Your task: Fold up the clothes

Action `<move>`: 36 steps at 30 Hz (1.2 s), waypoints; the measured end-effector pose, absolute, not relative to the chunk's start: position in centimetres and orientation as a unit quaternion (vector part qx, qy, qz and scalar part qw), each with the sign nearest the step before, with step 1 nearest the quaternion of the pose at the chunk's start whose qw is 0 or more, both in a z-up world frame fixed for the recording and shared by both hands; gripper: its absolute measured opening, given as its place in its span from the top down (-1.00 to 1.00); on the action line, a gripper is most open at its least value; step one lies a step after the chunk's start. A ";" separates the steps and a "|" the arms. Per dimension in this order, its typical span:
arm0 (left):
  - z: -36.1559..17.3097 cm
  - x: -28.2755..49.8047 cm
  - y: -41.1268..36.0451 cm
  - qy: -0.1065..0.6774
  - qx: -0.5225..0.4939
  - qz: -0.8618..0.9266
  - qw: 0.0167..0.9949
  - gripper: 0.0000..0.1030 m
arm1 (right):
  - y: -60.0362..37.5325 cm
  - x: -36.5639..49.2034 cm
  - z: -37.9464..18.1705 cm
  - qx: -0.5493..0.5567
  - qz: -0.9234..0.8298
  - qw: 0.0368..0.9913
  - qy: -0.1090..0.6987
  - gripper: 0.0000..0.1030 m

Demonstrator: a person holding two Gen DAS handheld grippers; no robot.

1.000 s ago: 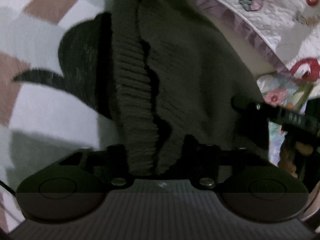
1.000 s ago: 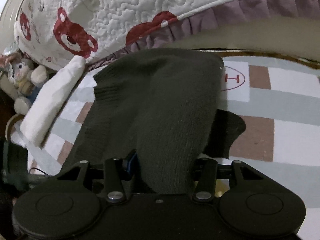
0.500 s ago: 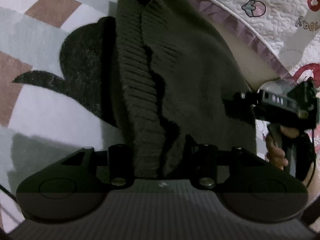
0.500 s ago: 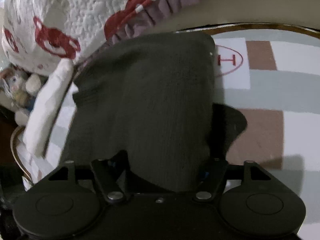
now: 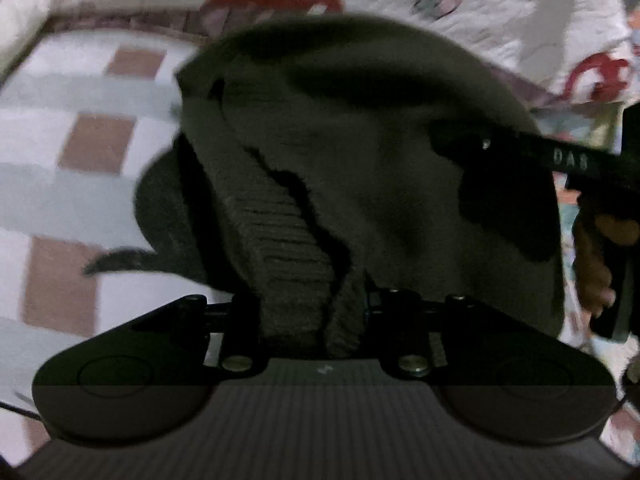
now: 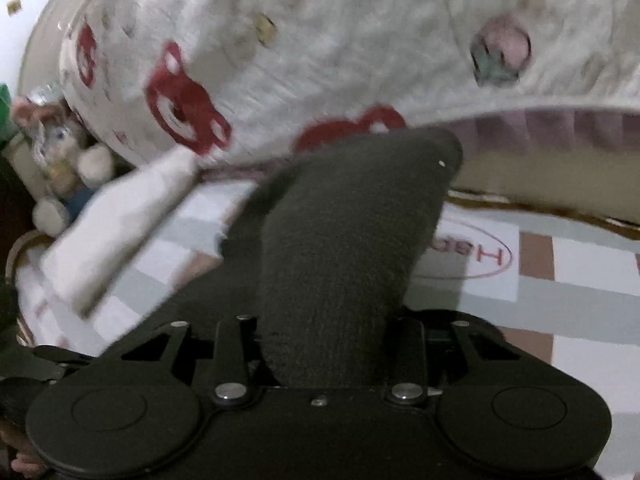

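A dark olive knit sweater hangs bunched above the checked sheet, held up at two places. My left gripper has the ribbed hem squeezed between its fingers, and its jaws are closing on the knit. My right gripper has a thick fold of the sweater filling the gap between its fingers, jaws also closing. In the left wrist view the right gripper's finger reaches in from the right edge onto the sweater, with a hand behind it.
A checked sheet in white, grey and brown lies under the sweater. A white quilt with red bear prints rises behind. A folded white cloth and a plush rabbit sit at the left.
Both grippers have risen with the sweater, which now hangs more bunched above the sheet. The right jaws spread wider half a second ago and have narrowed again. Both views have tilted toward the quilt.
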State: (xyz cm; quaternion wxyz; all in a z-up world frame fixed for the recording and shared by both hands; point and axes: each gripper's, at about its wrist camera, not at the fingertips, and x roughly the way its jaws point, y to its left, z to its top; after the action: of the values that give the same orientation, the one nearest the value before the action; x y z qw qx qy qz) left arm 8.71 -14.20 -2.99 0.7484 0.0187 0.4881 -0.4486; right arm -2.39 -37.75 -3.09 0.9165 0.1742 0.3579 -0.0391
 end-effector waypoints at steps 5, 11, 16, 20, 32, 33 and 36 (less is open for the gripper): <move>-2.3 9.0 -11.0 0.496 0.049 -0.464 0.732 0.45 | -37.9 -4.1 -5.6 0.259 -0.044 0.881 0.393 0.10; -8.6 9.5 -9.1 0.579 0.009 -0.412 0.704 0.44 | -37.7 -5.6 -12.0 0.358 -0.083 0.823 0.433 -0.03; -9.2 9.4 -8.5 0.577 -0.010 -0.415 0.704 0.43 | -39.3 -6.4 -10.9 0.373 -0.053 0.821 0.429 -0.10; -9.7 9.5 -8.2 0.578 -0.025 -0.417 0.701 0.42 | -42.8 -7.8 -12.5 0.493 -0.054 0.777 0.389 -0.16; -10.4 9.2 -7.5 0.569 -0.036 -0.428 0.701 0.37 | -45.4 -1.4 -16.0 0.476 -0.075 0.796 0.366 -0.68; -10.4 9.1 -7.5 0.568 -0.036 -0.429 0.702 0.37 | -45.7 -0.9 -16.4 0.475 -0.071 0.799 0.362 -0.68; -10.5 9.0 -7.5 0.561 -0.032 -0.435 0.703 0.37 | -46.0 0.6 -16.4 0.441 -0.072 0.827 0.342 -0.41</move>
State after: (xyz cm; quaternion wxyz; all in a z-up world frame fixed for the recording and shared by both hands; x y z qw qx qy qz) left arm 9.03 -7.53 -10.50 0.7030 -0.0321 0.5614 -0.4355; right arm 0.57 -46.05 -16.36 0.8267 0.4409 0.3421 -0.0718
